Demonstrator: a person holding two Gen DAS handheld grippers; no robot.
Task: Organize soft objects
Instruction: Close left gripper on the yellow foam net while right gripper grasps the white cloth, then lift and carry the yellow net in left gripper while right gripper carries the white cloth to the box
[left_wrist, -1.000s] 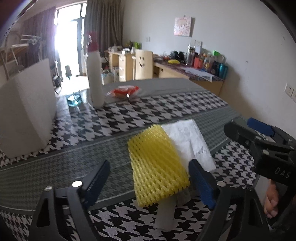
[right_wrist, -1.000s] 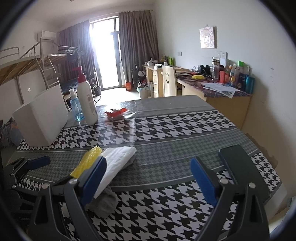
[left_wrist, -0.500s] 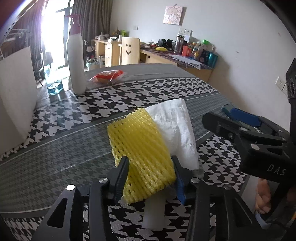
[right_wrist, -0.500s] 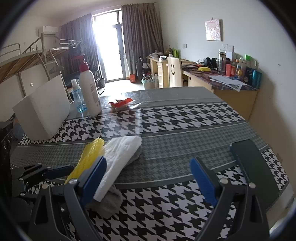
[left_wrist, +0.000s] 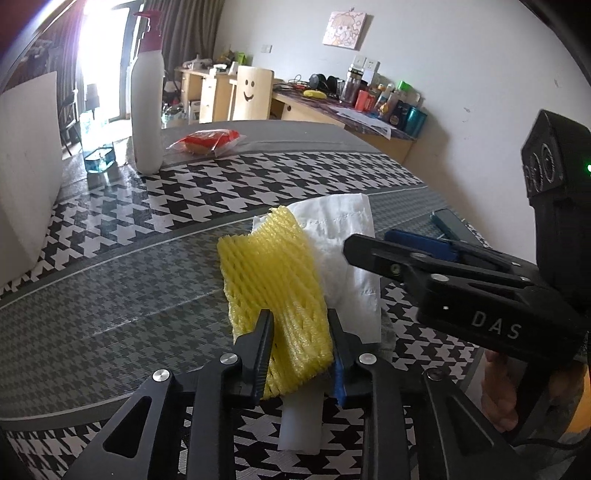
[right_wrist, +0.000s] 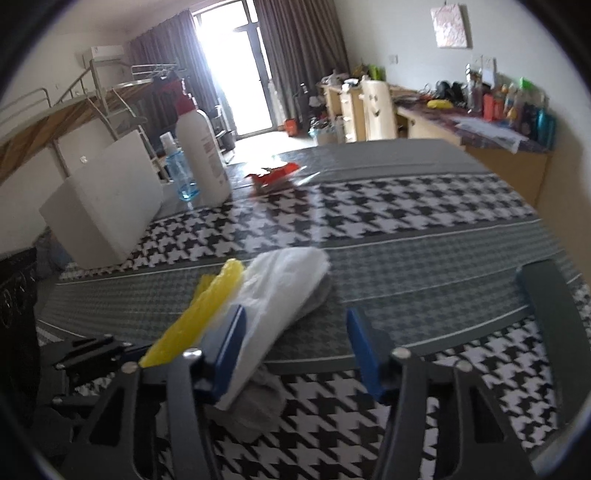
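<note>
Yellow foam net (left_wrist: 273, 280), ribbed mesh, flat oblong, lies on houndstooth table (left_wrist: 110, 314) w/ crinkly white tissue (left_wrist: 343, 236) beside; L gripper (left_wrist: 300, 343) closing, pads pinching net's near end; R gripper (right_wrist: 295, 343) closing, nothing clamped, tissue by its left pad.

Background stuff: tall white pump bottle (left_wrist: 147, 110), little blue bottle (right_wrist: 180, 168), red snack packet (left_wrist: 207, 141), big white box (right_wrist: 107, 210), smiley-face chair (left_wrist: 254, 94).
</note>
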